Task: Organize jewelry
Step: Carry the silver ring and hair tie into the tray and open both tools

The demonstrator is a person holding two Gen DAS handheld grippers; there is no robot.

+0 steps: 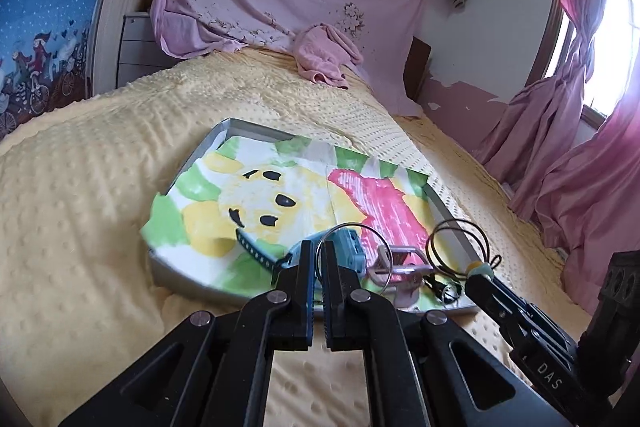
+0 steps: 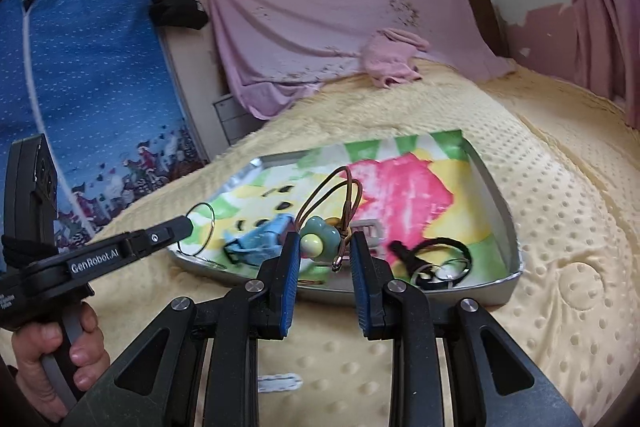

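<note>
A: The left gripper pinches a thin silver wire ring above the shallow grey metal tray's near rim.

B: The right gripper clamps a green flower charm; its brown cord loops hang blurred over the tray.

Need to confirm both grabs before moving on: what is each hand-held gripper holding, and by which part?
Left hand-held gripper: shut on the thin silver ring, pinched at its wire edge. Right hand-held gripper: closed on the flower charm of the brown cord loop.
</note>
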